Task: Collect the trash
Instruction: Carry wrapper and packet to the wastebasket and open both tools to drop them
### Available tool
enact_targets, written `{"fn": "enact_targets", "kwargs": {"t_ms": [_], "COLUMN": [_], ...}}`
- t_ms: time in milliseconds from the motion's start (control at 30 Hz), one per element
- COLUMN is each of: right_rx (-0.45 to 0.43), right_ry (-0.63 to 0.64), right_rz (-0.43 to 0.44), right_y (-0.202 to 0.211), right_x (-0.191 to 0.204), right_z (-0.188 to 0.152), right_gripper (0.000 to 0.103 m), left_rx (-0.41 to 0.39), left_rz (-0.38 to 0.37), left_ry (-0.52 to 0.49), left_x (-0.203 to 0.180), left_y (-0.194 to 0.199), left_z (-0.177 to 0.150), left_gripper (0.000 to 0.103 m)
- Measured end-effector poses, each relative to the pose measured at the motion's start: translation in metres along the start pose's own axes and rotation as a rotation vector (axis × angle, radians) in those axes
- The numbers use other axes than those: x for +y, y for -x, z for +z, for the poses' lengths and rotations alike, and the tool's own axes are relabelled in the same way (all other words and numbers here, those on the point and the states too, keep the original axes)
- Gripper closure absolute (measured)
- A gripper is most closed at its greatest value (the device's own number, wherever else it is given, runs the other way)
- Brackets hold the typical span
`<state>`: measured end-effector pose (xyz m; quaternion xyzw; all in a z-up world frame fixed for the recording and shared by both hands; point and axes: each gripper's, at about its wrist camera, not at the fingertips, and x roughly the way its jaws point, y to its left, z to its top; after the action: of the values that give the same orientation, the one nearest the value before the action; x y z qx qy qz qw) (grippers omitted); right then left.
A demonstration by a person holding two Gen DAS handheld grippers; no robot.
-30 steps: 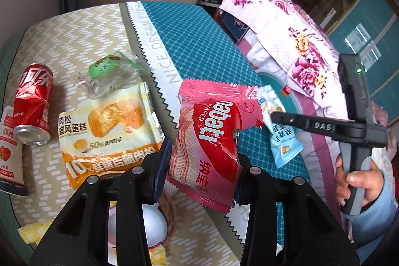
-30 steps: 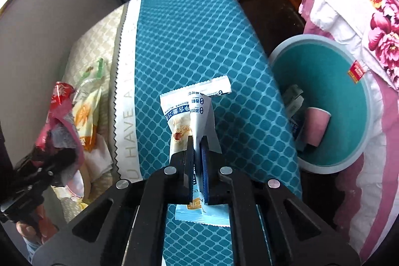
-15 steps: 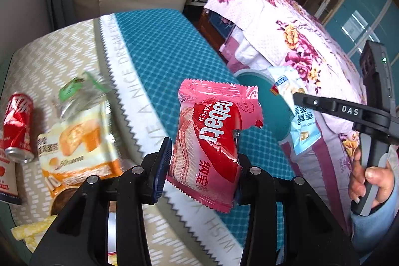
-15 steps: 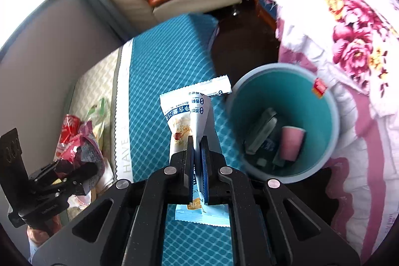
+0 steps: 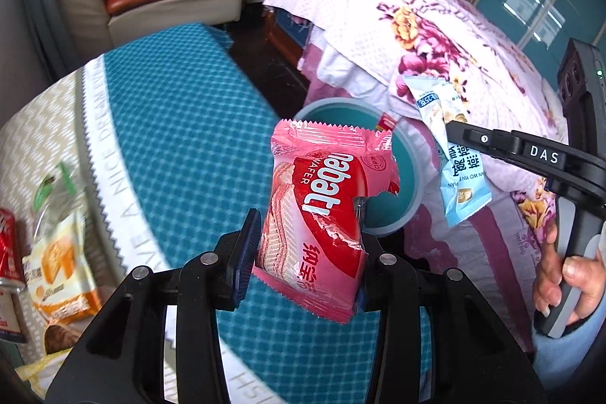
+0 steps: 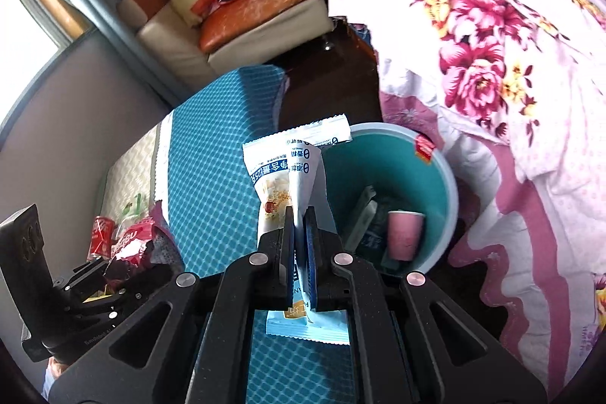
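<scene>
left gripper [image 5: 303, 245]: jaws clamped on pink wafer packet [image 5: 322, 214], held above teal tablecloth [image 5: 181, 124] edge, near bin | right gripper [image 6: 299, 233]: jaws pinched on light blue snack packet [image 6: 280, 173], beside teal bin [image 6: 435, 161] rim | bin: pink cup [image 6: 403, 233] and wrappers inside | table: red can [image 5: 9, 248], cake packet [image 5: 57, 267]

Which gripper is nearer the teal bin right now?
Right, likely. The right gripper holds its blue wrapper beside the teal bin rim; the left gripper with the pink wafer pack sits back over the table.
</scene>
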<state>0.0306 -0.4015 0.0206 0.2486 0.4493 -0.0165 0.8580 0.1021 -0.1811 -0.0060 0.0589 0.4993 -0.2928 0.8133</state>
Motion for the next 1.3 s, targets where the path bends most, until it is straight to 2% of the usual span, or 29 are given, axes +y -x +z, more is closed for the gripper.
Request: {"fn": "enact_targets", "kwargs": {"t_ms": [267, 533, 1033, 1200, 1300], "right_rx": [-0.019, -0.037, -0.017, -0.013, -0.003], "right_ry": [-0.053, -0.087, -0.108, -0.105, -0.101], "right_rz": [-0.008, -0.038, -0.061, -0.069, -0.074], "right_y": [0.005, 0.009, -0.004, -0.007, -0.011], "right_x": [-0.038, -0.068, -0.082, -0.079, -0.076], "right_z": [0.003, 0.009, 0.02, 0.023, 0.024], "right_gripper": [0.098, 0.098, 0.098, 0.098, 0.098], "left_rx": [0.048, 0.098, 0.136, 0.122, 0.108], "left_rz": [0.009, 0.015, -0.005, 0.003, 0.004], "left_ry": [-0.039, -0.054, -0.067, -0.075, -0.075], "left_x": [-0.035, -0.052, -0.059, -0.059, -0.059], "left_y": [-0.033, -0.064, -0.098, -0.098, -0.097], "left_z": [0.017, 0.03, 0.045, 0.047, 0.047], "left_gripper": [0.061, 0.061, 0.06, 0.047, 0.021]}}
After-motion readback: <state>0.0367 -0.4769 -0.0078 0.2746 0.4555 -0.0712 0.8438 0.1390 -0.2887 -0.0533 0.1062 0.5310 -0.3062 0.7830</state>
